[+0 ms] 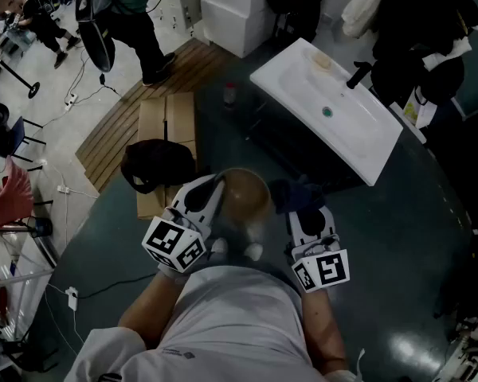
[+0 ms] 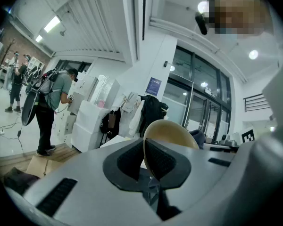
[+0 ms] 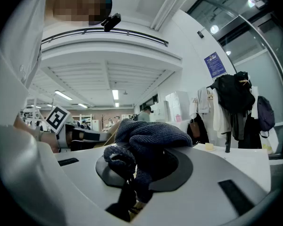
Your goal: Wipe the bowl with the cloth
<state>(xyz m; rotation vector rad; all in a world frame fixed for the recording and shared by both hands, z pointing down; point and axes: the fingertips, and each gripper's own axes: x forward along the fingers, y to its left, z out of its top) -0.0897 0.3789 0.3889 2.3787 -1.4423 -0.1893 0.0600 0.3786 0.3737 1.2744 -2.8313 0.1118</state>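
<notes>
Head view: our left gripper [image 1: 215, 191] pinches the bowl [image 1: 247, 199] by its rim, our right gripper [image 1: 304, 212] clamps the cloth [image 3: 151, 138]; we should brace the bowl and sweep the cloth firmly round its inside.

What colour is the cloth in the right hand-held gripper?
Dark navy blue, knitted; the cloth shows best in the right gripper view.

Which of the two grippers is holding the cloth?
The right gripper: its jaws are shut on the dark blue cloth, whereas the left gripper grips the tan bowl by its rim.
</notes>
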